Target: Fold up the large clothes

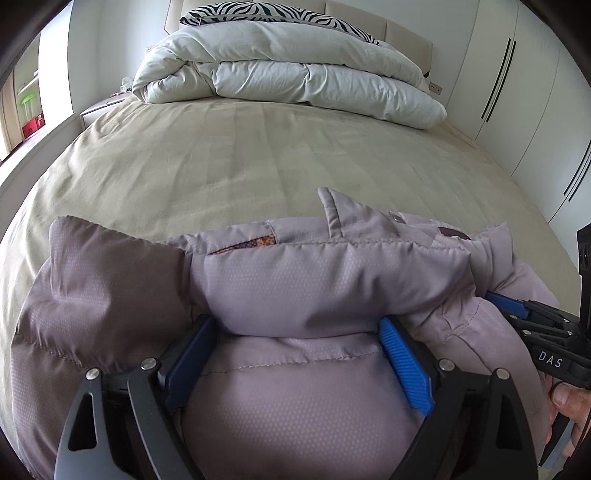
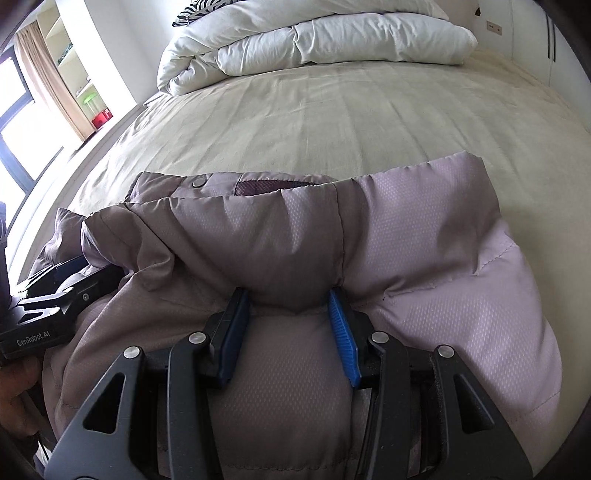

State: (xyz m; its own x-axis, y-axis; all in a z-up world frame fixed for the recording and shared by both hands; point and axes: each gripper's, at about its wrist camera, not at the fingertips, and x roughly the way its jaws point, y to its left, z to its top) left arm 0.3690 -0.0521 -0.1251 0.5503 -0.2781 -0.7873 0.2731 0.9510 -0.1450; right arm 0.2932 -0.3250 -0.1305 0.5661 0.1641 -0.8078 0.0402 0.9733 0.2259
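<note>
A puffy mauve padded jacket (image 1: pixel 314 280) lies bunched on the near part of the bed, folded over on itself, with a snap button and a patterned lining showing at its far edge. My left gripper (image 1: pixel 295 325) stands wide over it, with a thick roll of the jacket between the blue pads, which do not visibly pinch it. In the right wrist view the jacket (image 2: pixel 424 258) fills the foreground. My right gripper (image 2: pixel 286 297) is shut on a gathered fold of it. Each gripper shows at the edge of the other's view: the right gripper (image 1: pixel 517 314) and the left gripper (image 2: pixel 74 269).
The beige bed sheet (image 1: pixel 221 155) stretches away beyond the jacket. A folded white duvet (image 1: pixel 280 70) and a zebra-print pillow (image 1: pixel 258 9) lie at the headboard. White wardrobe doors (image 1: pixel 517 92) line the right side. A window and curtain (image 2: pixel 22 122) stand left. A hand (image 1: pixel 569 402) holds the right gripper.
</note>
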